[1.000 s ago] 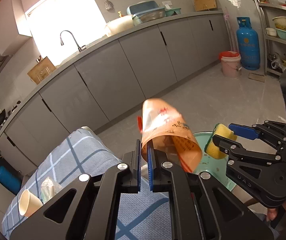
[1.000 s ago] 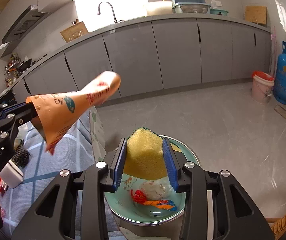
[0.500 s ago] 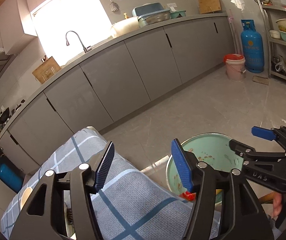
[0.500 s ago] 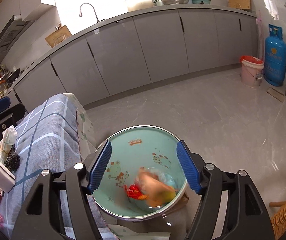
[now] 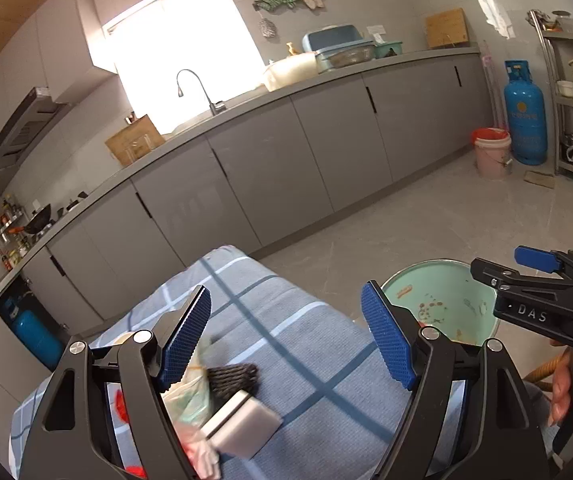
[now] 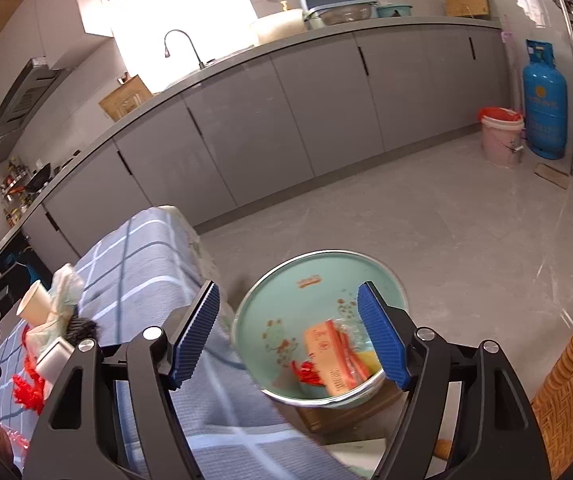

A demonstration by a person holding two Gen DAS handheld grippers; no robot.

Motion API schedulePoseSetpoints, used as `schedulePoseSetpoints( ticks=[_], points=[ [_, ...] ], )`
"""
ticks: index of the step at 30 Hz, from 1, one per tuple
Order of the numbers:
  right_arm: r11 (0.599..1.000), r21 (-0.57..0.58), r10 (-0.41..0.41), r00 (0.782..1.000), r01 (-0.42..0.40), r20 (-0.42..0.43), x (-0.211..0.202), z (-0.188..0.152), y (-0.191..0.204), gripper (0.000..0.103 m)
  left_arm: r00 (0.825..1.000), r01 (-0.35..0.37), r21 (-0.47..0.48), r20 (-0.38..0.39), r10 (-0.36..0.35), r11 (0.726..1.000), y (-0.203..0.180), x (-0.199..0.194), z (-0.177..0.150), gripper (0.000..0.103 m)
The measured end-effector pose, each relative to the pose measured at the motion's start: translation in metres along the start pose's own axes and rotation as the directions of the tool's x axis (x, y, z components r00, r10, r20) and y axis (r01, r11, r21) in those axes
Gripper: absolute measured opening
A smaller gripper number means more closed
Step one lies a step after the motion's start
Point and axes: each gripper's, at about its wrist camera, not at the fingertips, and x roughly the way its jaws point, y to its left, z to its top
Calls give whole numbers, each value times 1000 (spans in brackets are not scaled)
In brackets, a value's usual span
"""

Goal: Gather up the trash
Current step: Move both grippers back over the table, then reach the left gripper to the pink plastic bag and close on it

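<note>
Plaid tabletop (image 5: 326,360) at 9 o'clock holds the leftover trash (image 5: 190,396). Left hand-held gripper (image 5: 286,340) and right hand-held gripper (image 6: 290,336) just opened, both spread and empty; wrapper (image 6: 334,356) sits in the basin (image 6: 286,304). Dip low, pinch the bag first.

Mint-green basin (image 6: 318,276) with metal rim sits on the floor just beside the blue checked table edge, holding an orange printed wrapper (image 6: 332,354), yellow sponge (image 6: 368,360) and red scrap (image 6: 306,372). On the cloth: paper cup (image 6: 34,304) on its side, crumpled pale bag (image 5: 190,392), black scrubber (image 5: 232,374), white block (image 5: 242,424), red scraps (image 6: 26,388).
</note>
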Motion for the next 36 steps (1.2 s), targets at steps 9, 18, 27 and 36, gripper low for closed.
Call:
schedulePoseSetpoints(
  ticks=[9, 18, 27, 36],
  points=[
    [992, -70, 98, 995, -100, -30, -20, -23, 59, 74, 995, -93, -38, -27, 92, 995, 51, -37, -39, 81],
    [979, -141, 141, 988, -148, -62, -37, -48, 101, 79, 963, -245, -110, -144, 229, 963, 128, -54, -101, 81],
    [965, -228, 120, 990, -133, -69, -59, -89, 135, 80, 940, -271, -180, -261, 220, 946, 156, -78, -162, 81],
    [943, -298, 140, 989, -151, -56, -74, -105, 155, 85, 958, -165, -191, -265, 111, 968, 131, -87, -180, 81]
  ],
)
